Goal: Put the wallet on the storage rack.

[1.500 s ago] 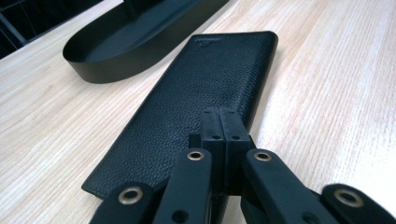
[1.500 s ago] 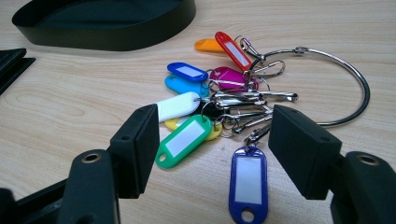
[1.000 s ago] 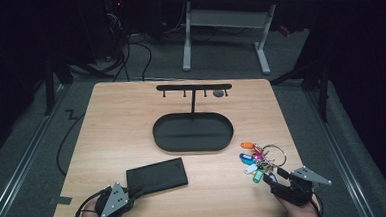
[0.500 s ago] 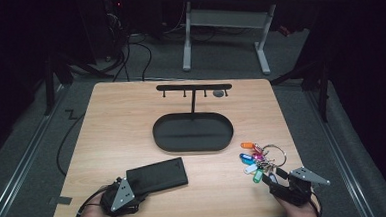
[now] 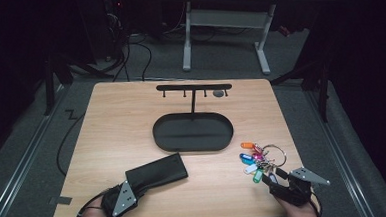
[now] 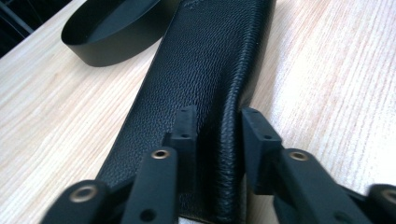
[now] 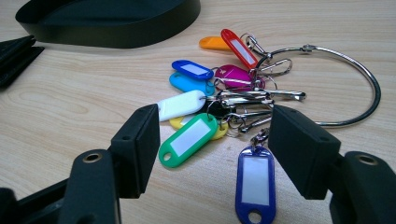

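A black leather wallet [image 5: 157, 171] lies on the wooden table near the front left. My left gripper [image 5: 135, 186] sits at its near end. In the left gripper view the jaws [image 6: 217, 123] have just been closing and now pinch the wallet's [image 6: 201, 60] long folded edge, raising a ridge of leather between the pads. A bunch of keys with coloured tags [image 5: 259, 160] on a large metal ring lies at the front right. My right gripper [image 5: 272, 177] is just in front of it, open. In the right gripper view its jaws [image 7: 215, 140] straddle the green and dark blue tags [image 7: 224, 93] without touching them.
A black oval tray [image 5: 193, 146] sits in the middle of the table, with a thin post rising to a bar of hooks [image 5: 194, 87] behind it. The tray's wall shows in both gripper views [image 6: 93, 51] [image 7: 107, 37]. Bare wood lies between wallet and keys.
My left gripper has shifted slightly right onto the wallet's near end and its jaws have closed on the edge. The right gripper and the keys have stayed put.
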